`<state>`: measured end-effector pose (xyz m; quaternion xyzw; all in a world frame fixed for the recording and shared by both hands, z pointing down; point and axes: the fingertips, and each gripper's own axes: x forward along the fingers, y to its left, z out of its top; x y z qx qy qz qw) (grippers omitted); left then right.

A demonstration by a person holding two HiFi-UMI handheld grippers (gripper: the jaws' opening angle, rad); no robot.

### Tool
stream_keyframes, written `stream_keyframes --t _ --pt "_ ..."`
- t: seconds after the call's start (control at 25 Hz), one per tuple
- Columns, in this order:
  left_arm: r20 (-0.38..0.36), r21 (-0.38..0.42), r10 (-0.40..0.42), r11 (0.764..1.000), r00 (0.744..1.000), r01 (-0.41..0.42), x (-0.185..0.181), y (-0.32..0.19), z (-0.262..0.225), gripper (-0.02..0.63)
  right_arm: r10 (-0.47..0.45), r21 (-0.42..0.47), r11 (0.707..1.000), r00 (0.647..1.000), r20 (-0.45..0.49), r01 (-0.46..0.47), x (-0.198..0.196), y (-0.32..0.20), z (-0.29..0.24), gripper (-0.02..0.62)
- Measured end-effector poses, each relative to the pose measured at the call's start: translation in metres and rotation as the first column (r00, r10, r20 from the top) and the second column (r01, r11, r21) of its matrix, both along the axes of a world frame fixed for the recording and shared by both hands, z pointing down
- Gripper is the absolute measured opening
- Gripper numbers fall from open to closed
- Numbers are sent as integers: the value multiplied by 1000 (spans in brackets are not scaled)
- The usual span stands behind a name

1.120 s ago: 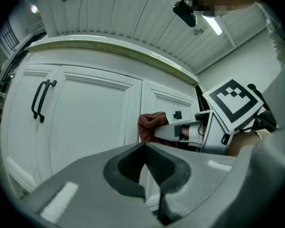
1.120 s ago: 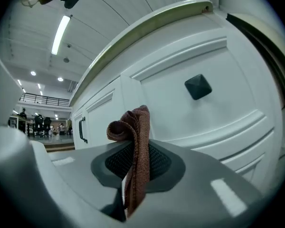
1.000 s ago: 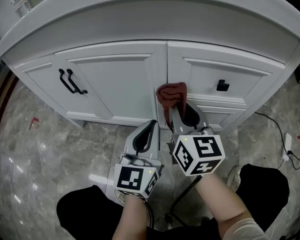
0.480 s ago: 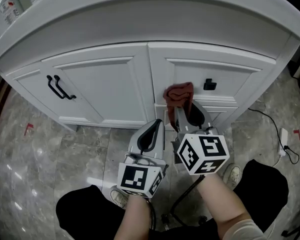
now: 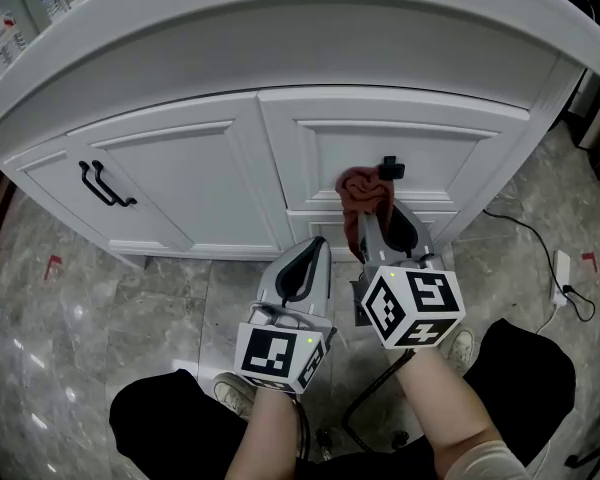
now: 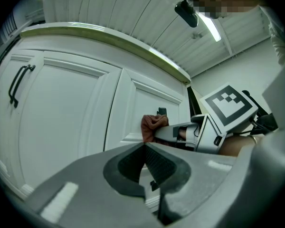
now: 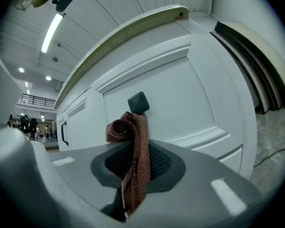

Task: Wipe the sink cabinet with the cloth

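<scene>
**Wiping stroke carried right, up to the knob**

Pinches the cloth [image 5: 361, 188] in the right gripper [image 5: 373, 213], pressed together on a fold. Leaves the bunched end sticking out past the tips and lying against the white front of the sink cabinet [image 5: 180, 158].

Has slid rightward over the last second: from near the seam between the two doors, across the right panel, to just beside the black knob [image 5: 391, 168], seemingly touching its lower left edge. Shows, in the right gripper view, the cloth [image 7: 133, 141] rising out from between the pads with the knob [image 7: 138, 102] directly behind its top.

Keeps the left gripper [image 5: 302, 258] pressed together on nothing, low and back from the doors, just beside the right one as before.

Means for the task: middle strip of the front probably covered. Likely still to do: the left door with its black handle [image 5: 102, 184], and the panel beyond the knob.

Calls next for passing around or over the knob rather than straight into it. Risks snagging the loose fold on the knob's corner and dragging it out of the grip.
</scene>
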<state>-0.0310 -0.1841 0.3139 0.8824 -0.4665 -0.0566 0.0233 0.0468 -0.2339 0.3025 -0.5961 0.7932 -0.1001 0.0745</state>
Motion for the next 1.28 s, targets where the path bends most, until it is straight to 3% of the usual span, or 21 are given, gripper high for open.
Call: stream_keyframes --t 0.36,1.04,1.28 --pt "-7 15 35 999 999 -35 27 -1 -8 0 57 -30 998 997 47 -56 39 3 -1 89" --pt "-19 12 100 995 995 -99 76 -4 -1 0 190 -50 981 981 29 -188 122 16 -1 87" --pt "-16 -4 101 995 995 -102 76 -3 6 0 283 -91 956 958 39 -278 157 24 10 83"
